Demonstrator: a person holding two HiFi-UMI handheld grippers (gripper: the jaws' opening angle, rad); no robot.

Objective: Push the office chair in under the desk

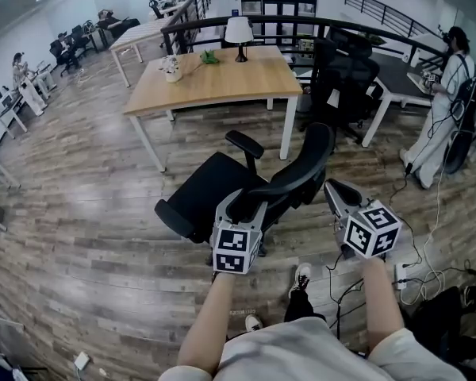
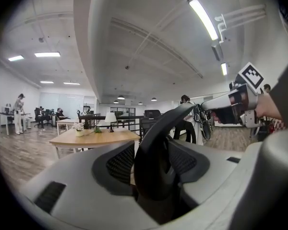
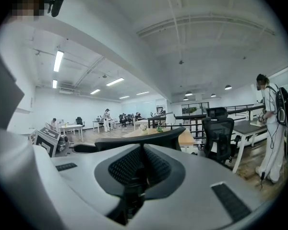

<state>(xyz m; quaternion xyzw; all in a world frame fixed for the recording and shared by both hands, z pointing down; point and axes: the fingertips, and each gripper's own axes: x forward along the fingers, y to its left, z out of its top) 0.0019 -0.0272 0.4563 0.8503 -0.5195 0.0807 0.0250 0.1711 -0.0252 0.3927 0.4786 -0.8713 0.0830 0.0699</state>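
Step in hand: taking hold of the chair, before the push.

- Office chair [image 1: 222, 193] stands on the wood floor, on the near side of the counter [image 1: 222, 86] and apart from it. None of it is under the top yet. Its seat is angled off to the left, not squared to the counter's edge.
- Left tool [image 1: 244, 206]: jaws spread wide, with the upper rim of the backrest [image 1: 301, 173] standing between them. Pads do not appear to press on it, so I judge this a straddle, not a grip.
- Right tool [image 1: 335, 190]: jaws nearly together with nothing between them, held just beside the backrest's right end. Contact cannot be confirmed.

Next move, as I judge it: brace both tools on the backrest, swing the chair until the seat faces the opening between the counter legs, then roll it forward. An uneven push would likely spin the castors, not drive the chair straight.

Writing: no brand, label or text legible anywhere. The only printed patterns are the black-and-white square markers on each tool's cube [image 1: 232, 248].
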